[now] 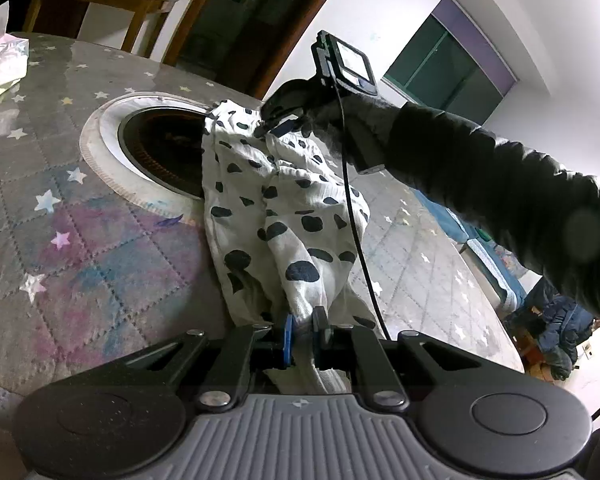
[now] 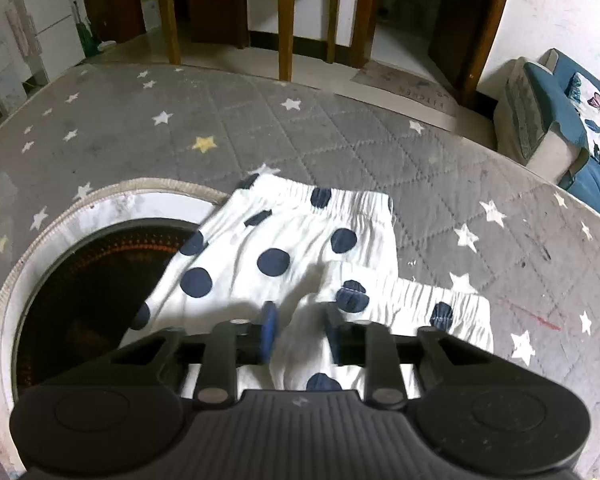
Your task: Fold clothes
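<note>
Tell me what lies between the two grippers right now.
The spotted garment alone, bunched, spans from the left gripper to the right gripper, each shut on an end; the left wrist view shows it.

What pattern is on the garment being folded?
White garment with dark navy spots; clearest in the right wrist view.

Both views are evenly lit and strongly curved at the edges by fisheye distortion. Soft shadows are cast ahead of the jaws; slight blur is seen there.

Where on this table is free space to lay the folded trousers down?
Free: the starred cloth beyond the waistband, toward the far edge, and right of the spotted trousers. Crowded: the round burner opening on the left, partly under the fabric.
</note>
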Tool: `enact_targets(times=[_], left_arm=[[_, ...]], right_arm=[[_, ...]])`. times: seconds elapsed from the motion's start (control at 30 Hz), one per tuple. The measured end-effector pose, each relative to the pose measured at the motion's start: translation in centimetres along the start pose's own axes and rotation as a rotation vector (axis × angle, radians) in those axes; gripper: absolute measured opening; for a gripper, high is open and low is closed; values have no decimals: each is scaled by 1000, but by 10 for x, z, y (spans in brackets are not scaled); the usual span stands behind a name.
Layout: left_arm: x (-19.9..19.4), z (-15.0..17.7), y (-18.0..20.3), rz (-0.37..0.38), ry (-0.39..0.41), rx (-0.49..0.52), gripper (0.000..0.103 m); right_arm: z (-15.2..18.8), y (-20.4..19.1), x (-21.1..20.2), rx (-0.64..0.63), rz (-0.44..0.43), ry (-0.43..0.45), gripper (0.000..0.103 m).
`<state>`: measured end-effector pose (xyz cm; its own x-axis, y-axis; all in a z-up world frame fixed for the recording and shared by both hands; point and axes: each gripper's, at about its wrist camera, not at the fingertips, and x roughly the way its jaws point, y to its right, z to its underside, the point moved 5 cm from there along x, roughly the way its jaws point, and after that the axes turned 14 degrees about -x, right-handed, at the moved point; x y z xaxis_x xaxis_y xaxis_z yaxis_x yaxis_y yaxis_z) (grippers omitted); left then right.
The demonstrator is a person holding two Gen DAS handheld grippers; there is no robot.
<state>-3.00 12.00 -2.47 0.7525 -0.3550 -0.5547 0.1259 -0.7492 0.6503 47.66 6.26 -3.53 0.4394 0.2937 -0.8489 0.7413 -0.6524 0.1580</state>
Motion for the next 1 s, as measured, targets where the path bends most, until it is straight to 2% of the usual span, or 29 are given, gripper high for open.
enact_targets(times=[0.1, 0.4, 0.53, 0.67, 0.73, 0.87, 1.0], left_arm=[[0, 0, 1, 2, -1, 4, 11], [-6, -5, 11, 53, 13, 15, 11], [-9, -7, 15, 78, 21, 17, 11], [-6, -10, 6, 44, 21, -6, 11], [-5, -10, 1, 25, 17, -15, 11], [-3, -10, -9, -12, 9, -32, 13], [-1, -10, -19, -46, 4, -45, 14]], right_arm=[[2, 2, -2, 6, 1, 13, 3], [-19, 32, -52, 81, 55, 176, 2], [-41, 30, -51, 72, 61, 209, 2], [-63, 27, -49, 62, 64, 239, 2], [-67, 17, -35, 48, 37, 253, 3], [-63, 6, -24, 23, -20, 253, 5], [-50, 19, -38, 0, -17, 227, 5]])
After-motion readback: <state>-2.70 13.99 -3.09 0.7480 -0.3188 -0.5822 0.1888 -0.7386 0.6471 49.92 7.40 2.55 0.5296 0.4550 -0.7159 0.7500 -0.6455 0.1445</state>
